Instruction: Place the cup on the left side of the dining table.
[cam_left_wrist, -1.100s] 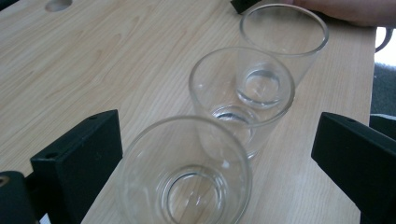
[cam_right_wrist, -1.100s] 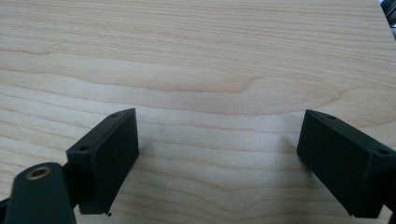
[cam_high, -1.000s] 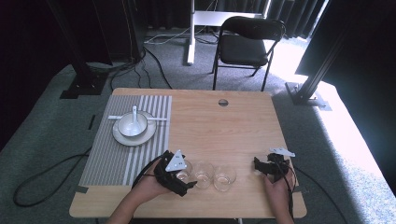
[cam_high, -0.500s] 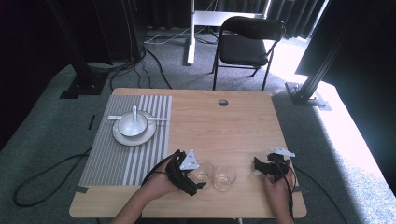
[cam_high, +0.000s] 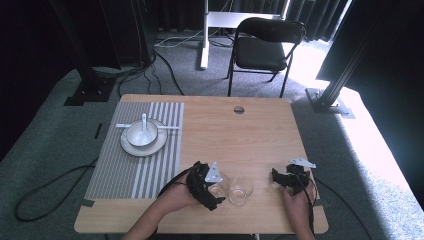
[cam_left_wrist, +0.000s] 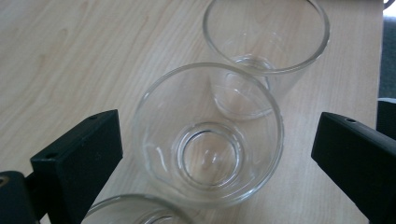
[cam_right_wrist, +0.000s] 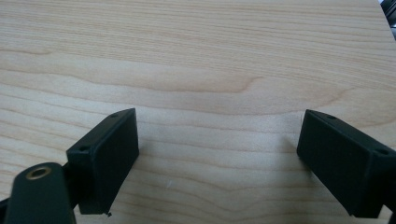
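**Left jaws wide around a glass**

The left gripper (cam_left_wrist: 212, 154) stands wide open, its jaws flanking the middle glass (cam_left_wrist: 208, 140) without touching it. A nearer glass (cam_left_wrist: 135, 212) and a farther glass (cam_left_wrist: 266, 37) sit close by. The right gripper (cam_right_wrist: 219, 158) rests spread wide over the bare table (cam_right_wrist: 196, 56).

Grey carpet floor (cam_high: 45, 150) (sunlit at right), a black folding chair (cam_high: 265, 47) before dark curtains (cam_high: 320, 10).
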